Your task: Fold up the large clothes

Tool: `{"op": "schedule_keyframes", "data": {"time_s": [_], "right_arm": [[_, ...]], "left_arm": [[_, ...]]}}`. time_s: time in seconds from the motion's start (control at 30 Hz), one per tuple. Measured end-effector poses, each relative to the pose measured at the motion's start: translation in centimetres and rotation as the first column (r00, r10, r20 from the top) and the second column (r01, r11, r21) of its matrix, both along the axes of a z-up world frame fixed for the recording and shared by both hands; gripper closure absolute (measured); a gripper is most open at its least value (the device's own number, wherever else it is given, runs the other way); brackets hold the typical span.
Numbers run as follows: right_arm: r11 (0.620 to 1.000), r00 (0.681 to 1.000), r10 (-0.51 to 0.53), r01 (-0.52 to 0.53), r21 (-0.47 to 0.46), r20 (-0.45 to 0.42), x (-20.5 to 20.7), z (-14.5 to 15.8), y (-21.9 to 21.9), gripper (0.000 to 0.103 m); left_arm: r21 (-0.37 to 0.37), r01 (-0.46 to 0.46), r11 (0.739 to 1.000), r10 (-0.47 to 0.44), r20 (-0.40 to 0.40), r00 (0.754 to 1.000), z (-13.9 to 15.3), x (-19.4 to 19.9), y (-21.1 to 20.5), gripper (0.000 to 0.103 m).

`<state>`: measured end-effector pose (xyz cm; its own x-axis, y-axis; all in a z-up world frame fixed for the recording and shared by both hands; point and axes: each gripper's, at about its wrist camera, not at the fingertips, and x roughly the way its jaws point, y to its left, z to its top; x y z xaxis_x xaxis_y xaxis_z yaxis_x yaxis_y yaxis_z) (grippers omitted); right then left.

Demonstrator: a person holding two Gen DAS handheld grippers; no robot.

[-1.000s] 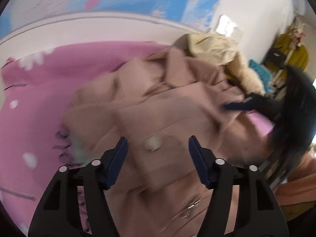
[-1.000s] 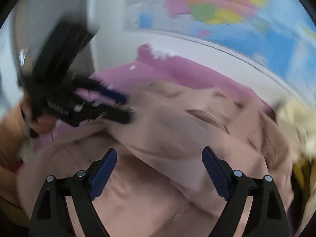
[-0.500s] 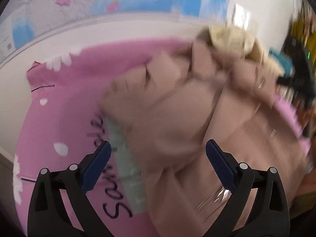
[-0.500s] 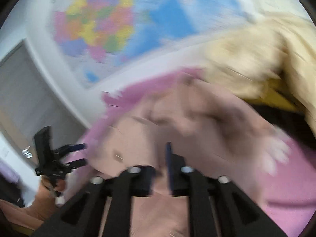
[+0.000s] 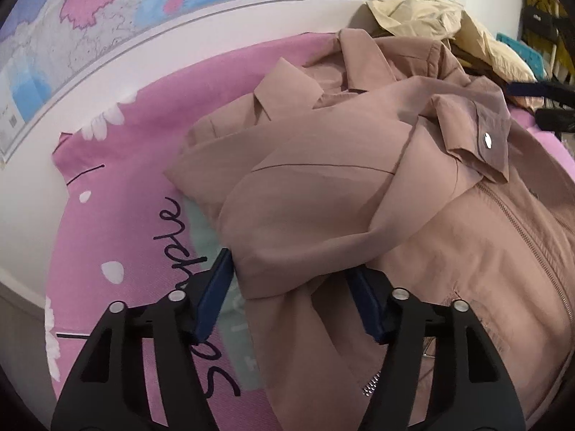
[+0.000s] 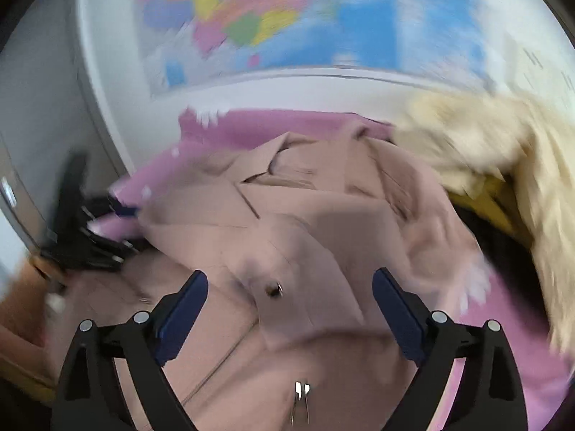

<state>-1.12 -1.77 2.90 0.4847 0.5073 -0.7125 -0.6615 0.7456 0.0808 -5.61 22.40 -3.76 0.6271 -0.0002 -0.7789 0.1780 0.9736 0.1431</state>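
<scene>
Two blue pads of the left gripper (image 5: 291,300) stand at the lower middle of the left wrist view, their jaws just closing around a rounded sleeve fold of the tan jacket (image 5: 359,165), which spreads across centre and right over the pink sheet (image 5: 118,186); whether the pads press it, I cannot tell. Right wrist view, blurred: the right gripper (image 6: 289,309) has just spread wide, released, hovering angled down over the jacket's buttoned flap (image 6: 275,289) at lower centre.

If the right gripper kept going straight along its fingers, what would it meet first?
Most likely the pink jacket: the right gripper hangs open above its buttoned flap, nothing between. Blur leaves the depth unclear.
</scene>
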Motion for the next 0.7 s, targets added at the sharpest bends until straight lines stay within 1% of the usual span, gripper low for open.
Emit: {"op": "schedule_keyframes", "data": {"time_s": [0.03,0.07,0.1,0.13,0.17,0.2,0.23,0.3,0.37,0.4,0.43,0.5,0.53,0.57,0.6,0.63,0.67,0.7], "right_arm": [[0.998,0.999,0.033,-0.032,-0.06,0.01,0.4,-0.8,1.7,0.01],[0.991,0.999,0.04,-0.037,-0.127,0.02,1.0,-1.8,3.0,0.011],[0.987,0.999,0.037,-0.034,-0.16,0.015,1.3,-2.2,3.6,0.015],[0.984,0.999,0.047,-0.049,-0.172,-0.018,2.1,-2.8,4.0,0.048],[0.985,0.997,0.051,-0.061,-0.159,-0.066,3.1,-3.0,3.9,0.085],[0.988,0.995,0.053,-0.064,-0.139,-0.081,3.6,-2.8,3.7,0.092],[0.993,0.996,0.055,-0.062,-0.104,-0.068,4.0,-1.7,3.1,0.093],[0.998,0.998,0.061,-0.061,-0.02,0.002,4.0,1.1,1.0,0.093],[0.996,0.996,0.075,-0.077,0.034,0.049,3.2,3.1,-0.7,0.092],[0.993,0.991,0.099,-0.104,0.053,0.092,2.2,4.1,-2.0,0.091],[0.991,0.987,0.117,-0.123,0.057,0.107,1.7,4.4,-2.6,0.09],[0.985,0.977,0.17,-0.174,0.017,0.128,-0.1,4.1,-4.1,0.083],[0.981,0.974,0.196,-0.194,-0.024,0.116,-0.9,3.4,-4.6,0.072],[0.976,0.974,0.212,-0.208,-0.062,0.079,-1.6,2.6,-5.4,0.056],[0.975,0.978,0.204,-0.199,-0.095,0.05,-2.0,1.7,-5.9,0.051],[0.975,0.983,0.182,-0.179,-0.13,0.012,-2.4,0.7,-6.5,0.051],[0.979,0.987,0.154,-0.157,-0.133,-0.035,-2.6,-0.1,-7.2,0.049],[0.984,0.989,0.134,-0.141,-0.113,-0.069,-2.6,-0.5,-7.8,0.049]], "left_arm": [[0.014,-0.009,1.0,0.009,0.001,1.0,0.0,0.0,-0.1,0.045],[0.018,-0.02,1.0,0.02,0.001,1.0,0.0,0.0,0.0,0.054],[0.019,-0.04,0.999,0.04,0.001,0.999,0.1,0.1,0.2,0.06],[0.016,-0.065,0.998,0.065,0.002,0.998,0.2,0.1,0.6,0.067],[0.004,-0.088,0.996,0.088,0.002,0.996,0.4,0.1,1.1,0.071],[-0.01,-0.103,0.995,0.103,0.002,0.995,0.6,0.0,1.6,0.072],[-0.027,-0.124,0.992,0.124,0.002,0.992,0.7,-0.1,2.3,0.073],[-0.041,-0.147,0.988,0.147,0.008,0.989,0.9,-0.6,3.0,0.073],[-0.058,-0.156,0.986,0.157,0.002,0.988,0.7,-1.1,3.5,0.071],[-0.056,-0.165,0.985,0.165,-0.006,0.986,0.4,-1.3,3.7,0.069],[-0.044,-0.168,0.985,0.168,-0.019,0.986,-0.1,-1.5,3.7,0.067],[-0.006,-0.168,0.986,0.168,-0.044,0.985,-1.1,-1.7,3.6,0.066],[0.008,-0.166,0.986,0.166,-0.049,0.985,-1.3,-1.8,3.5,0.066],[0.014,-0.164,0.986,0.165,-0.041,0.985,-1.4,-2.1,3.5,0.064],[0.016,-0.163,0.987,0.163,-0.039,0.986,-1.2,-2.3,3.5,0.064],[0.015,-0.161,0.987,0.162,-0.039,0.986,-1.0,-2.4,3.6,0.064],[0.009,-0.158,0.987,0.158,-0.028,0.987,-0.6,-2.6,3.7,0.064],[0.001,-0.153,0.988,0.153,-0.018,0.988,-0.2,-2.8,3.8,0.064]]}}
